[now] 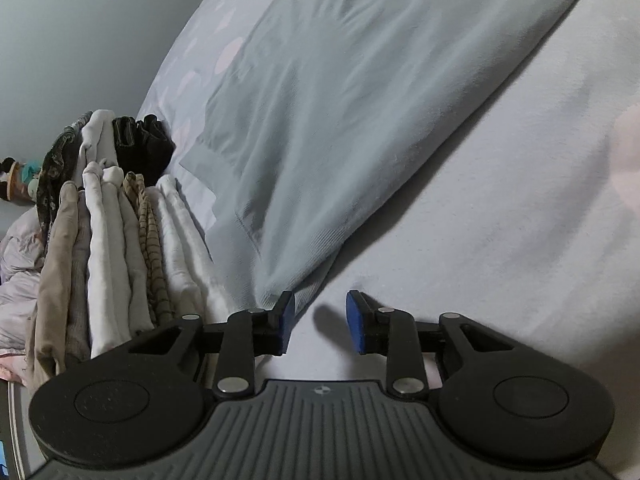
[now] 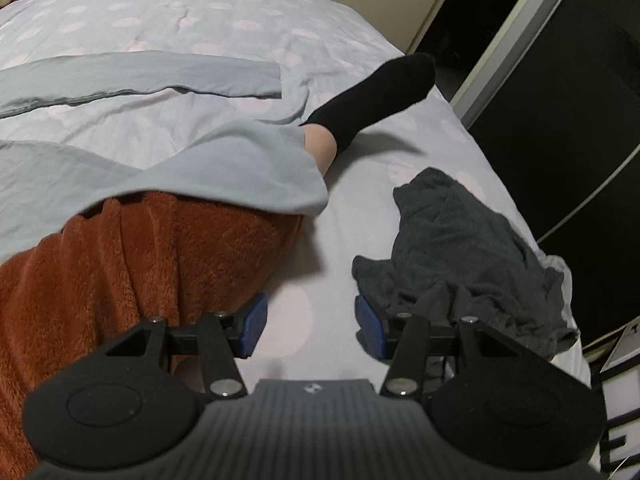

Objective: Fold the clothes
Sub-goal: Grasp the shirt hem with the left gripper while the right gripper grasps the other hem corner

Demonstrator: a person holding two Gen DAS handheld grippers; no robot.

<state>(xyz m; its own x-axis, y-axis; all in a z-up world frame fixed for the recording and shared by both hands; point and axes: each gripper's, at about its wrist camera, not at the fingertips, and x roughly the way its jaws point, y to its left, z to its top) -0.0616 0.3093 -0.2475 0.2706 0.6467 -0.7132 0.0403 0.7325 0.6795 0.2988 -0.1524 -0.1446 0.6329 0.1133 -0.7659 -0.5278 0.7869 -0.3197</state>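
A pale grey-green garment (image 1: 320, 120) lies spread on the bed, its near corner just ahead of my left gripper (image 1: 320, 322). The left gripper is open and empty, its left pad touching or just beside the garment's corner. In the right wrist view the same garment (image 2: 224, 168) drapes over a rust-orange fleece (image 2: 140, 264); one sleeve (image 2: 140, 76) lies flat further back. My right gripper (image 2: 310, 324) is open and empty over the bedsheet, between the fleece and a crumpled dark grey garment (image 2: 460, 248).
A stack of folded clothes (image 1: 112, 248) stands left of the garment, with dark folded items (image 1: 140, 148) behind it. A person's leg in a black sock (image 2: 380, 88) rests on the polka-dot bedsheet (image 2: 200, 12). The bed's right edge meets a dark wardrobe (image 2: 560, 100).
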